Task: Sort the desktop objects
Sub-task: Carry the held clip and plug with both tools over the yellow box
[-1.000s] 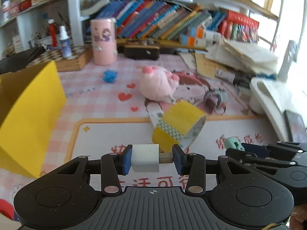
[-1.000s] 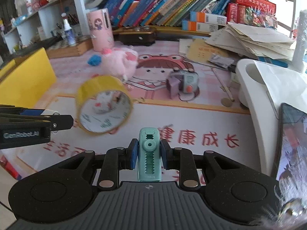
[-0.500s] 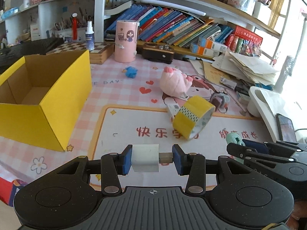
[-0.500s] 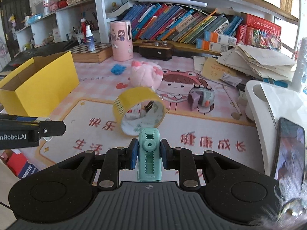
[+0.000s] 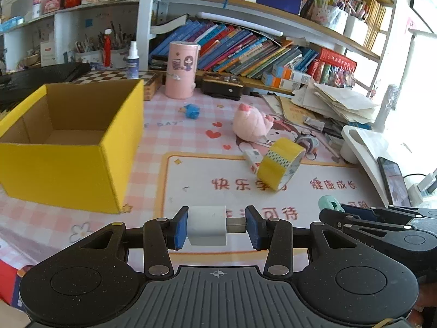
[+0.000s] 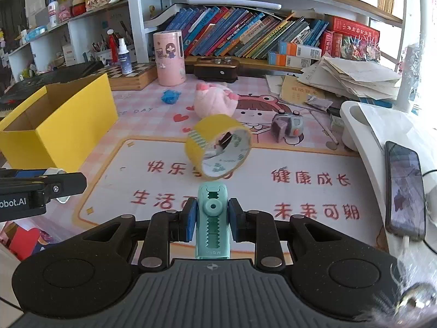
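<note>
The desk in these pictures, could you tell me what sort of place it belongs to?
Probably a child's study desk at home: leaning books on the shelf, a cartoon desk mat with printed characters, and a pink plush toy.

Open cardboard box (image 5: 68, 147) ahead-left of the left gripper (image 5: 217, 228), tape roll (image 5: 280, 164) ahead-right of it with plush toy (image 5: 250, 125) behind, phone (image 6: 405, 188) right of the right gripper (image 6: 211, 217), books (image 6: 245, 38) shelved at back.
</note>
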